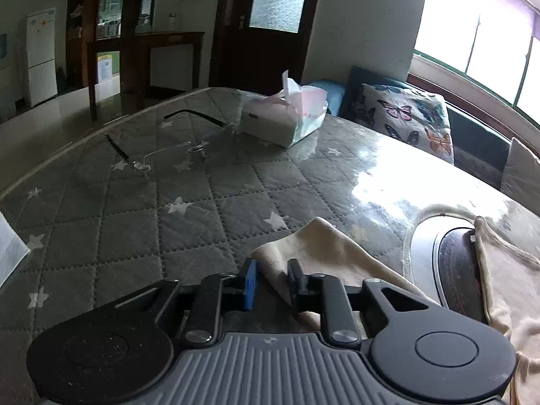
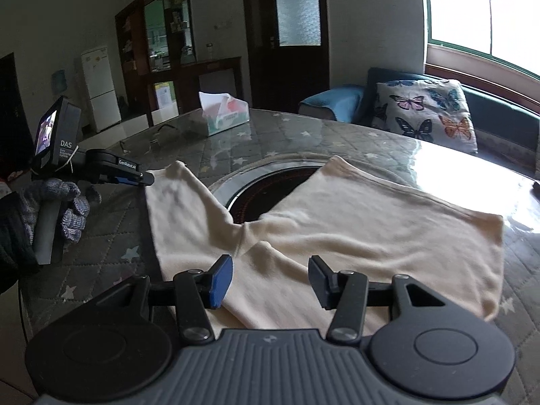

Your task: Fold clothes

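Cream garment (image 2: pixel 337 222) spread flat on the quilted, star-patterned worktop (image 1: pixel 141 222), with its two leg-like sections diverging across a round recessed burner (image 2: pixel 270 189) set into the surface. The left tongs (image 1: pixel 271 281) are seen closed on the corner of the left-hand section, the cloth pinched between the blue pad and the black one; in the right wrist view the same tongs (image 2: pixel 148 179) meet that corner at the garment's left edge, carried by a gloved hand (image 2: pixel 67 202). The right tongs (image 2: pixel 270 280) are held about half open just above the near hem, with cloth beneath the gap but neither pad pressed onto it.

The step in hand is judged to be the securing of two grip points before a fold is made. A good fold is favoured if the right tongs are lowered so that only the hem edge is taken, and closed fully before any lift. Both grips are best raised together and level, so that the fabric is not dragged into the burner recess or bunched at the crotch. The spectacles (image 1: pixel 162 141) and tissue box (image 1: pixel 283 118) at the far side are well apart from the garment and should be left undisturbed.
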{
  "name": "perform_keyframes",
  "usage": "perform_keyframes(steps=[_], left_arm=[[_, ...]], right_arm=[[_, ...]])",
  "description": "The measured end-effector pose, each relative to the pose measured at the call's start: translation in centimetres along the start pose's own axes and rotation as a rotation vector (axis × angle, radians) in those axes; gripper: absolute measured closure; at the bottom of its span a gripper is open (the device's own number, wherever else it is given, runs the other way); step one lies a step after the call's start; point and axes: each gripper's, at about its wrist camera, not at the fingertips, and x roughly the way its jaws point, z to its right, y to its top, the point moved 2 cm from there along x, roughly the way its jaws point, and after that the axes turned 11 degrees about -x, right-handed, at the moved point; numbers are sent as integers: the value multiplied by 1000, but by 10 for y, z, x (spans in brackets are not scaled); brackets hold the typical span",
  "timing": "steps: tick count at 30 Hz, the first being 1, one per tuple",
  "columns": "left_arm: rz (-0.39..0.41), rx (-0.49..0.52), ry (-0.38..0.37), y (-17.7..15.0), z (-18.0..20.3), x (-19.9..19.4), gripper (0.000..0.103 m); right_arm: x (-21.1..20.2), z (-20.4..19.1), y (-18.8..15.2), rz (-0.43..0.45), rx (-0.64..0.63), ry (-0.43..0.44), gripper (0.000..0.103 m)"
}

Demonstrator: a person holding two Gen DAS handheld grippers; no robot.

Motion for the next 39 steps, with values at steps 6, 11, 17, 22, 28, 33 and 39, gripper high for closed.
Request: perform_keyframes(steps=[6,11,17,22,28,33,39], left_arm=[[13,0,-110,5,15,-25,99],[28,92,-304,-1,64,-70,99],[-13,248,-530,-33,133,-111,99],[-91,400,-664,-75,179,-128,99],[-179,627,-691,-133,212,-127,96],[-196,668,-683,-142,204,-127,91],[-132,660,-629,-128,176,-126,59]], right_arm=[[-17,6,-10,2,37,-33,52],[-32,19,-21,12,93,-66,53],[-49,40,-38,18,181,-119,53],[-63,62,-53,23,249,-162,53],[-71,85,-72,23,354,-187,53],[-70,88,-77,21,371,-182,54],[-55,78,-67,16,353,-131,56]])
